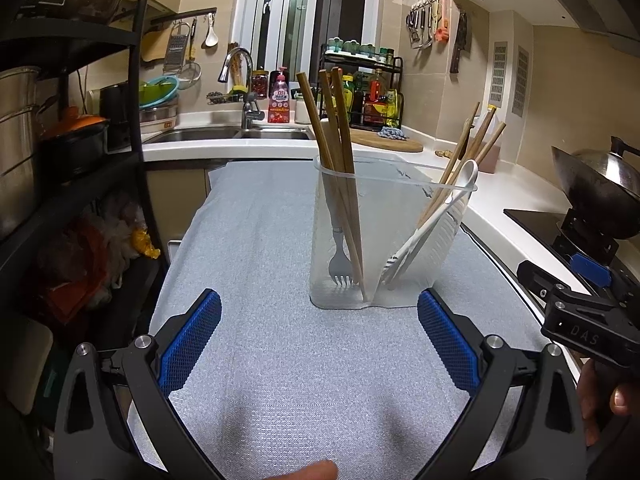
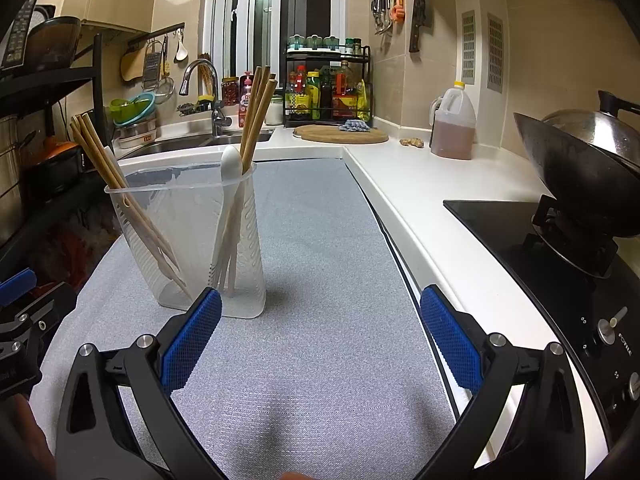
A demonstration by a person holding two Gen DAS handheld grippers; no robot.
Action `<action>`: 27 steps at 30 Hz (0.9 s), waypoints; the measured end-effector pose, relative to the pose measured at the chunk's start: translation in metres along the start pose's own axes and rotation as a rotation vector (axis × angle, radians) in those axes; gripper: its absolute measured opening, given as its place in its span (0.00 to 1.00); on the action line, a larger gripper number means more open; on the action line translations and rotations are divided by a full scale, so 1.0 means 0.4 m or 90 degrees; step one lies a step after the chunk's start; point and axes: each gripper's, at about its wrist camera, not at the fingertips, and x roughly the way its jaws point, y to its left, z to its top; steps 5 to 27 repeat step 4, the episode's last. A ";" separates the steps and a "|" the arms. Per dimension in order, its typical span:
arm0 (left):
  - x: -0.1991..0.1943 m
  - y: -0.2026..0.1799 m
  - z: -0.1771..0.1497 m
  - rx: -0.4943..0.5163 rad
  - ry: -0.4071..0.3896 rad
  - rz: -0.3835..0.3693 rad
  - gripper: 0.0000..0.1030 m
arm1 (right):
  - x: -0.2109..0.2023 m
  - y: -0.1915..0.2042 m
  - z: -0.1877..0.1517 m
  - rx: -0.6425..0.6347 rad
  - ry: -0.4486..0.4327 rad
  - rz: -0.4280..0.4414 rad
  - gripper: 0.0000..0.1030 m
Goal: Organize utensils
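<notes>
**Both grippers spread over the mat, utensil holder upright ahead**

Nearest to you, the left gripper point(image 1: 319, 312) has its blue pads point(image 1: 191, 342) spread wide with nothing between them, low over the grey mat point(image 1: 256, 240). Your right gripper point(image 2: 320, 312) is the same: pads point(image 2: 450, 340) wide apart, holding nothing, above bare mat.

The clear plastic utensil holder point(image 1: 384, 236) stands upright on the mat, just beyond the left gripper's fingertips. In the right wrist view it sits near and left, its base just behind that gripper's left pad. It has two compartments. In the left wrist view, the left one holds a bundle of wooden chopsticks point(image 1: 334, 152) leaning against the left rim, with a metal fork point(image 1: 340, 256) standing tines down beside them. The right one holds more wooden chopsticks point(image 1: 474, 140) tilted rightward over the rim and a white spoon point(image 1: 436, 216) leaning the same way, handle down.

Around the holder, the mat is open on the near side and to the left. On the right, the mat ends at a white counter edge point(image 2: 404, 236); beyond it lie a black cooktop point(image 2: 508, 236) with a wok point(image 2: 576, 184) and an oil jug point(image 2: 454, 124). At the far end, the mat meets the counter by the sink point(image 1: 228, 134). On the left, a black shelf rack point(image 1: 80, 160) stands close to the mat's edge.
</notes>
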 end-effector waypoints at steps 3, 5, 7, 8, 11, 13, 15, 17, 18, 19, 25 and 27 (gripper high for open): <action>0.003 -0.001 0.000 0.003 0.003 0.001 0.93 | 0.000 0.000 0.000 0.000 0.001 0.000 0.95; 0.003 -0.002 -0.001 0.004 0.002 0.001 0.93 | 0.000 0.000 0.000 0.000 0.001 0.000 0.95; 0.003 -0.002 -0.001 0.004 0.002 0.001 0.93 | 0.000 0.000 0.000 0.000 0.001 0.000 0.95; 0.003 -0.002 -0.001 0.004 0.002 0.001 0.93 | 0.000 0.000 0.000 0.000 0.001 0.000 0.95; 0.003 -0.002 -0.001 0.004 0.002 0.001 0.93 | 0.000 0.000 0.000 0.000 0.001 0.000 0.95; 0.003 -0.002 -0.001 0.004 0.002 0.001 0.93 | 0.000 0.000 0.000 0.000 0.001 0.000 0.95; 0.003 -0.002 -0.001 0.004 0.002 0.001 0.93 | 0.000 0.000 0.000 0.000 0.001 0.000 0.95; 0.003 -0.002 -0.001 0.004 0.002 0.001 0.93 | 0.000 0.000 0.000 0.000 0.001 0.000 0.95; 0.003 -0.002 -0.001 0.004 0.002 0.001 0.93 | 0.000 0.000 0.000 0.000 0.001 0.000 0.95; 0.003 -0.002 -0.001 0.004 0.002 0.001 0.93 | 0.000 0.000 0.000 0.000 0.001 0.000 0.95; 0.003 -0.002 -0.001 0.004 0.002 0.001 0.93 | 0.000 0.000 0.000 0.000 0.001 0.000 0.95; 0.003 -0.002 -0.001 0.004 0.002 0.001 0.93 | 0.000 0.000 0.000 0.000 0.001 0.000 0.95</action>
